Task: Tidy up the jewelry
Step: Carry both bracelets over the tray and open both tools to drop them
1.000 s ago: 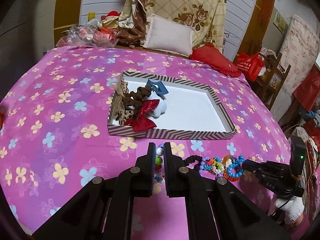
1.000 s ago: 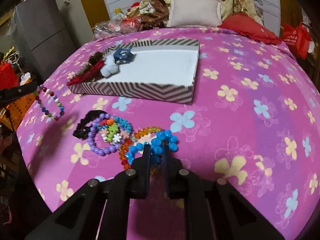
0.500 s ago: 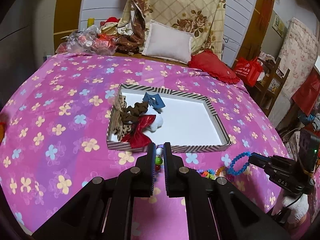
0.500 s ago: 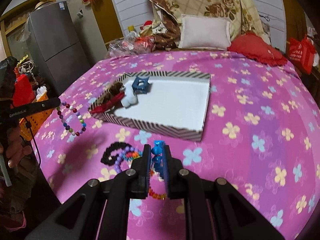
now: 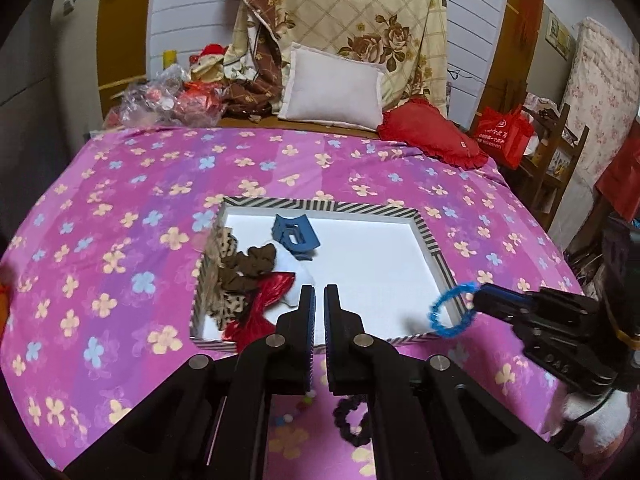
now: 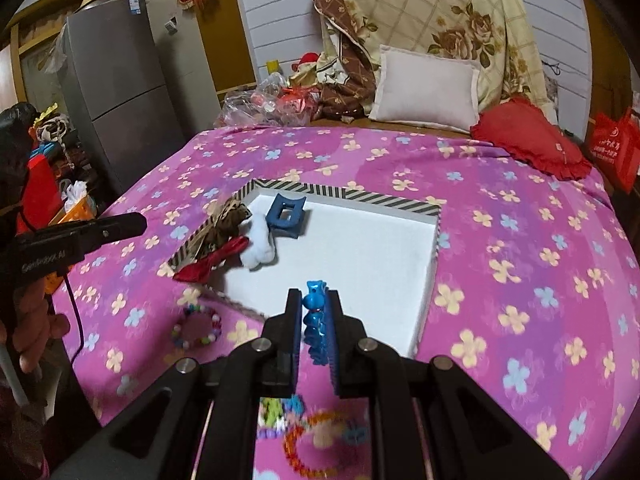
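Right now the right hand-held gripper (image 6: 314,320) is clamped on a blue beaded bracelet (image 6: 314,316), carried over the near rim of the striped tray (image 6: 344,194) on the bed; I judge the next move is to go further in and release. The left hand-held gripper (image 5: 319,312) looks nearly closed; whether it grips anything is hidden. Other bracelets (image 6: 308,440) below are blurred.
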Available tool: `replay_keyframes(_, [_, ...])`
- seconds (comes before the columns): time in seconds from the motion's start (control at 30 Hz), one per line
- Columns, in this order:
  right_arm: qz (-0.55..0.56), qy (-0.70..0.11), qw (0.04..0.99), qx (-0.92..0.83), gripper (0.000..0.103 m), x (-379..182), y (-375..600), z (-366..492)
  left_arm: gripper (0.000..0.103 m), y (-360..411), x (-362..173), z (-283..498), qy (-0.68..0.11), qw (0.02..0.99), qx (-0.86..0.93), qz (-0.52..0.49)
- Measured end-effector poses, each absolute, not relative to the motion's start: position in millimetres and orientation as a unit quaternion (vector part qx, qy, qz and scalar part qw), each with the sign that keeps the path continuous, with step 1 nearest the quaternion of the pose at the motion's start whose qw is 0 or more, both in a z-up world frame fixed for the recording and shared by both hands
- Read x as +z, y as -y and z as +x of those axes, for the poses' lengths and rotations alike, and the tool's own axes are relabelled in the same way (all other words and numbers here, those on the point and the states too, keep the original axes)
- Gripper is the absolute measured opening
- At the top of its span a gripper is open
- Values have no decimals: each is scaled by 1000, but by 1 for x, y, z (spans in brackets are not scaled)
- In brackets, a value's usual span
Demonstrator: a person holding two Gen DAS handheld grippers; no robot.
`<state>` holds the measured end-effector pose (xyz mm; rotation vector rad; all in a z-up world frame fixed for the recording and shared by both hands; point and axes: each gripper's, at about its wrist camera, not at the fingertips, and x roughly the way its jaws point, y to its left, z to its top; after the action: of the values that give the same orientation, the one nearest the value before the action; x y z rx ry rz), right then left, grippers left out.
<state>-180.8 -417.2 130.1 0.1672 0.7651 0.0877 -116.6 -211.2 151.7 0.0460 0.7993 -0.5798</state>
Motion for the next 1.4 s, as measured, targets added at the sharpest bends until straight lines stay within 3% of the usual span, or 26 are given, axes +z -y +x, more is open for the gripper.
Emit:
replay_keyframes(0.17, [81,-386,917,54,11,118,412,-159,9,205,140,-123,-395,874,-282,30])
replay_keyframes(0.3, [83,-396,913,60,11,107,408,-150,34,185,112,-123,-431,864,-259,31])
replay_keyframes(0.37, [85,-397,912,64,11,105,405,-148,37,172,94,-116,-452,857,-245,20])
replay_keyframes(0.6, [80,-394,913,70,11,110,398,-143,37,160,37,-99,-508,833,-217,7])
replay_keyframes(0.93, [77,-382,918,72,11,126,398,-143,36,182,18,-108,-508,838,-186,66])
replay_keyframes(0.97, [77,-382,918,71,11,126,398,-143,30,184,18,-109,-504,840,-187,72])
replay_keyframes(1.0, [77,-382,918,71,11,126,399,-143,12,186,18,-111,-500,841,-192,79])
replay_keyframes(1.03, [78,-382,918,71,11,126,398,-143,12,188,18,-112,-501,839,-198,83])
replay_keyframes(1.17, [80,-382,918,70,11,128,401,-145,12,185,31,-118,-496,837,-222,68])
replay_keyframes(1.4, [83,-379,919,68,11,130,407,-142,12,187,106,-128,-445,852,-266,72])
